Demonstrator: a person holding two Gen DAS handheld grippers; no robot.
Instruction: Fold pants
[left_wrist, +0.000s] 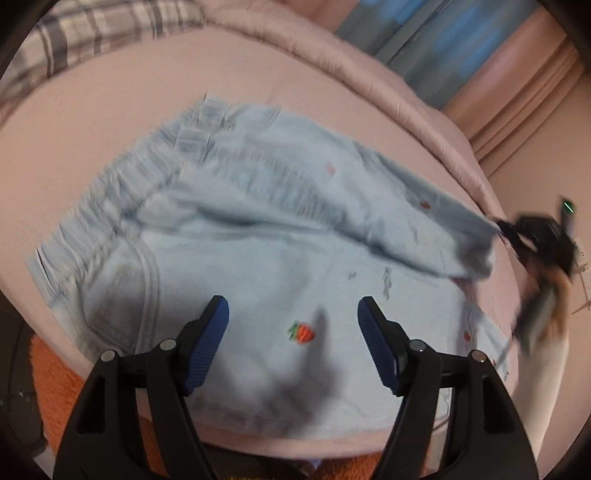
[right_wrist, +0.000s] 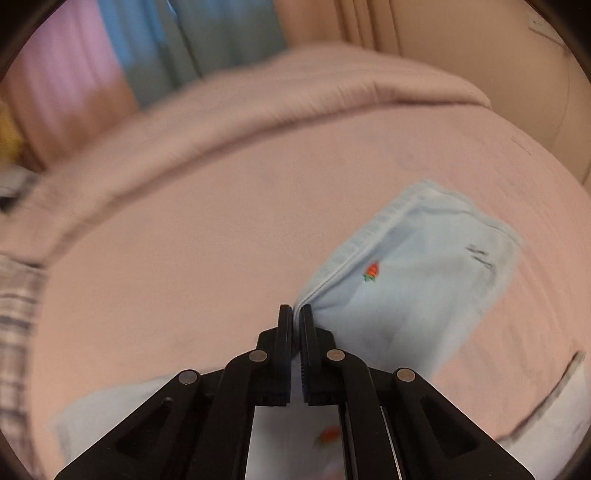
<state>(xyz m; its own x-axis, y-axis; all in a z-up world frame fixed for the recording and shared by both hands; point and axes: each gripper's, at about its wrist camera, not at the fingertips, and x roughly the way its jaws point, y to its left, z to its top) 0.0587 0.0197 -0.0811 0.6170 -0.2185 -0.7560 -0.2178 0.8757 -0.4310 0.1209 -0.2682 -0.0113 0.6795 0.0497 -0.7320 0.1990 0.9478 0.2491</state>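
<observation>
Light blue denim pants (left_wrist: 258, 251) with small strawberry embroidery lie on a pink bed. The elastic waistband is at the left, and one leg is folded over the other. My left gripper (left_wrist: 293, 314) is open and empty, just above the lower leg near a strawberry. My right gripper (right_wrist: 295, 314) is shut on the hem end of the upper leg (right_wrist: 417, 266) and holds it lifted off the bed. It shows blurred at the right edge of the left wrist view (left_wrist: 532, 236).
The pink bed sheet (right_wrist: 184, 240) lies under the pants, with a rolled pink duvet (left_wrist: 369, 70) at the far edge. A plaid cloth (left_wrist: 74, 40) lies at the far left. An orange rug (left_wrist: 59, 376) lies below the bed's near edge. Curtains hang behind.
</observation>
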